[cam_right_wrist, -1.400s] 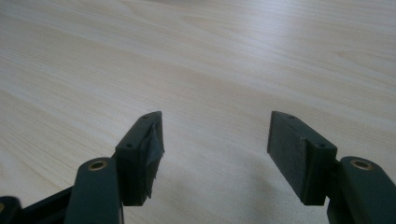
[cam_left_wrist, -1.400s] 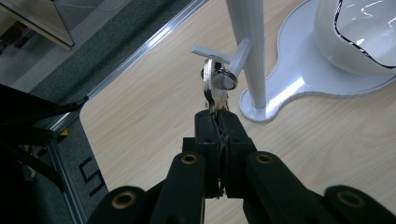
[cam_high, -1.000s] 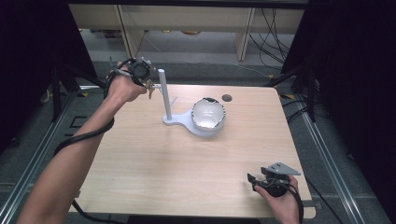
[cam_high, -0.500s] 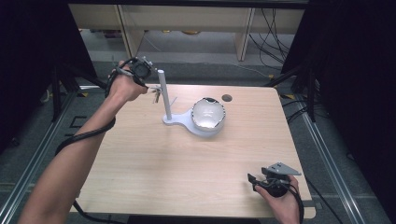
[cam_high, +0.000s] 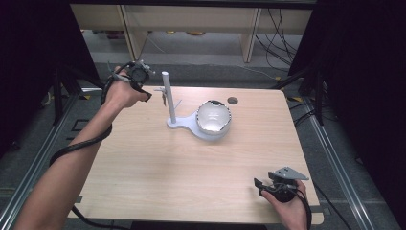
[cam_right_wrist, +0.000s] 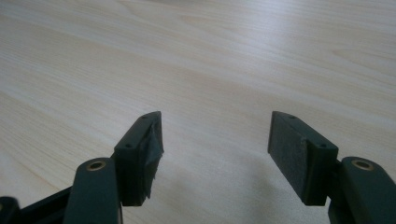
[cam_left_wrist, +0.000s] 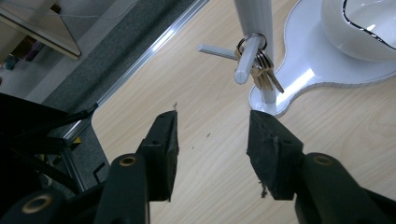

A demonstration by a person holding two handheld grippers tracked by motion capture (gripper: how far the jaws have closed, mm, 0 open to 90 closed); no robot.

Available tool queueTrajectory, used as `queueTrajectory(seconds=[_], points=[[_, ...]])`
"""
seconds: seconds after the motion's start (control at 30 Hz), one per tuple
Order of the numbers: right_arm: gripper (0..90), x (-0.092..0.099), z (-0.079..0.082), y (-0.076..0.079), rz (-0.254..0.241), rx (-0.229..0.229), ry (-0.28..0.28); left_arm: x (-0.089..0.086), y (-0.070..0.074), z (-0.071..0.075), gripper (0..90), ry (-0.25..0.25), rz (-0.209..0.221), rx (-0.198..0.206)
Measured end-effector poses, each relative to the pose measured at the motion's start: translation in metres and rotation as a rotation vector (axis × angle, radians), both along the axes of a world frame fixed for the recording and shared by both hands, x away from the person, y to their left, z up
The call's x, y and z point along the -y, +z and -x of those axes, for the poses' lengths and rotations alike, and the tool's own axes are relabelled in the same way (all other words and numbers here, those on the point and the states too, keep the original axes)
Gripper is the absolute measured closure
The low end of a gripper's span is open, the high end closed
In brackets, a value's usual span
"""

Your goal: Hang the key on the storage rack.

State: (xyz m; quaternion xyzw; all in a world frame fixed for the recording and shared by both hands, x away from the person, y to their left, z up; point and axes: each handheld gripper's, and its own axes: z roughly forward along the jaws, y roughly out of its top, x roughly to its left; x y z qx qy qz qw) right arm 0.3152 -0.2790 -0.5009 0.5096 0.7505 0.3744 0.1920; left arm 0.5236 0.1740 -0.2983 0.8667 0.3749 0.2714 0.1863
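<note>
The bunch of keys (cam_left_wrist: 261, 70) hangs by its ring from a short peg on the white stand (cam_high: 171, 122), near the far left corner of the table (cam_high: 143, 182), with nothing gripping it. Your left gripper (cam_high: 143, 85) hovers just left of the post, and its jaws have just been opening, so they stand fairly wide with only bare wood between them; in the left gripper view the keys dangle free beyond the tips, which suggests the peg alone is meant to carry them. A white bowl (cam_high: 214, 117) sits on the round end of the stand's base, just beside the post, probably as a catch-all for small things. Your right gripper (cam_high: 268, 184) rests at the near right corner, well apart from the stand, jaws wide and empty, apparently waiting. From above, the keys are too small to count. The bowl's rim is cut off in the left gripper view, and its inside is hard to make out.
</note>
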Motion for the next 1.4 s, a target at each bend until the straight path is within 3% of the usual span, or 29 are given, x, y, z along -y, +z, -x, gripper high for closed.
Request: queueTrajectory(seconds=[0.2,0.47,1.07,1.23,1.3,1.4], points=[[36.5,0.001,0.001,0.002,0.01,0.001,-0.007,-0.004,-0.004,0.008,41.0,0.012,0.051,0.018],[36.4,0.001,0.0,0.001,0.007,0.025,-0.002,-0.008,-0.01,0.02,36.4,0.009,0.109,0.046],[36.4,0.001,0.0,0.001,0.011,0.027,-0.005,-0.012,-0.017,0.037,35.1,-0.002,0.137,0.071],[36.4,-0.003,0.002,0.002,-0.009,-0.004,-0.025,-0.015,-0.02,0.043,34.6,-0.001,0.145,0.068],[36.5,0.0,0.001,0.002,0.018,0.02,-0.006,-0.017,-0.022,0.046,34.6,-0.002,0.155,0.078],[36.4,0.0,0.001,0.002,0.021,0.021,-0.006,-0.02,-0.026,0.051,34.2,0.001,0.171,0.085]])
